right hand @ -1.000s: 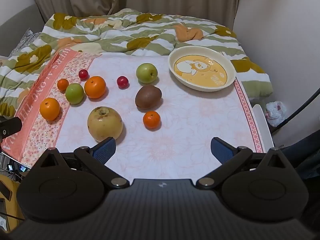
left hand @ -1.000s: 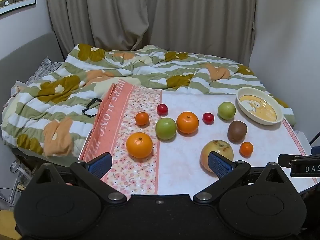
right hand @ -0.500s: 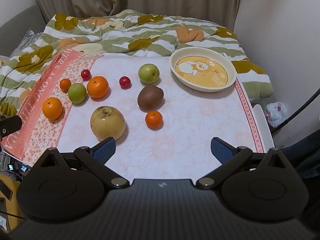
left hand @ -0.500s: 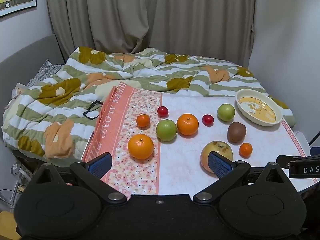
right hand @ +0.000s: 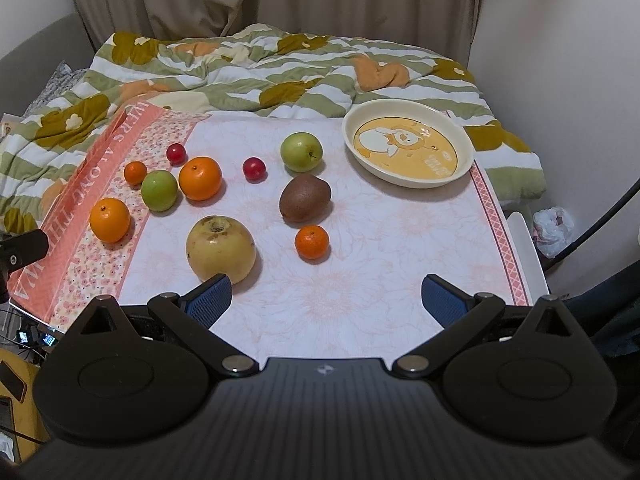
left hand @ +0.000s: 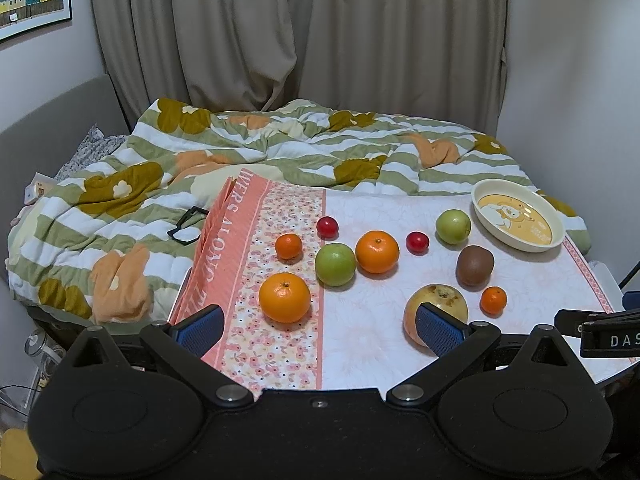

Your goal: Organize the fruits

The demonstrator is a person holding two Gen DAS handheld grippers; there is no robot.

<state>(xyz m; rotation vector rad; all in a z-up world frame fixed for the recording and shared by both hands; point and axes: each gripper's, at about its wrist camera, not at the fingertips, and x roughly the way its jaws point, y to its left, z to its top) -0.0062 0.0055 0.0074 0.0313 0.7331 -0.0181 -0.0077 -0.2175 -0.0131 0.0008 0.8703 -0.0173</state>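
Several fruits lie on a floral cloth: a large yellow pear (right hand: 221,249), a kiwi (right hand: 305,197), a small tangerine (right hand: 312,242), two green apples (right hand: 301,151) (right hand: 159,190), two oranges (right hand: 200,178) (right hand: 109,219), a small tangerine (right hand: 135,172) and two red plums (right hand: 254,168) (right hand: 176,153). An empty cream bowl (right hand: 408,142) sits at the far right. My right gripper (right hand: 326,298) is open and empty near the front edge. My left gripper (left hand: 320,326) is open and empty, with the near orange (left hand: 285,297) ahead of it.
A striped quilt (left hand: 240,148) covers the bed behind and left of the cloth. Black glasses (left hand: 186,224) lie on it. A wall stands close on the right. The cloth's right edge (right hand: 500,232) drops off beside a white plastic bag (right hand: 554,228).
Both gripper views have tilted up and drawn back slightly, so the fruits sit a little lower and farther. No fruit has moved. Both grippers stay open.
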